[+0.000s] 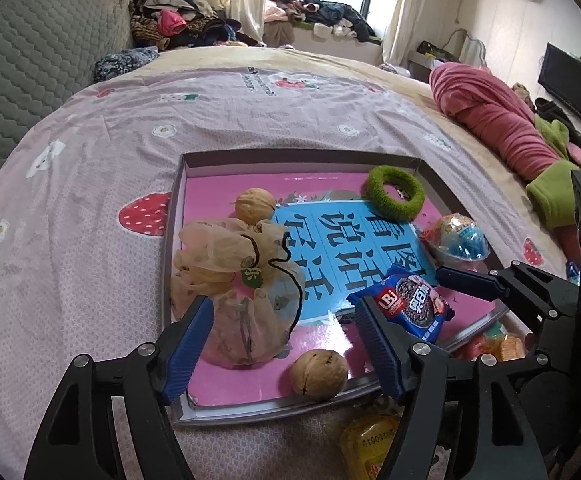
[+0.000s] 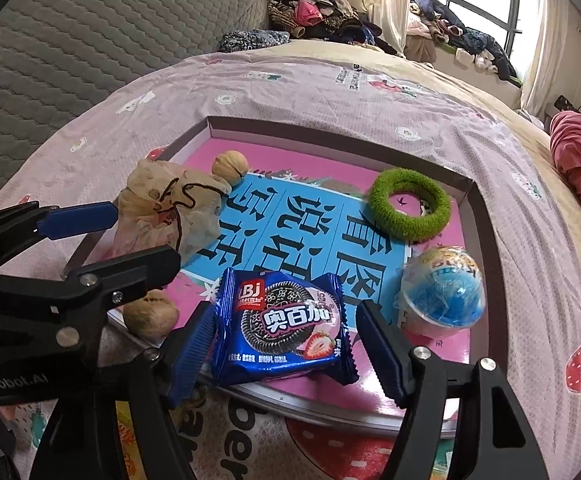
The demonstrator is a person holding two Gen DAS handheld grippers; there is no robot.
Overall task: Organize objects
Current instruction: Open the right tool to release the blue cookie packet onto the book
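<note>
Covering the bed (image 1: 250, 120): strawberry-print sheet (image 1: 90, 184).

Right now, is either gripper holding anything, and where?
Seemingly nothing. The left gripper stands open around the pouch; the right gripper brackets the cookie packet, a gap showing at one pad.

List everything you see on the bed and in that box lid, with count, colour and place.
box lid: one, pink inside, on bedsheet
walnuts: two, tan, lid's left side, far and near
mesh pouch: one, beige, lid's left, between left tool's fingers
cookie packet: one, blue, lid's near edge, between right tool's fingers
ring: one, green, far right corner
capsule toy: one, blue, right side
left tool: open
right tool: open
</note>
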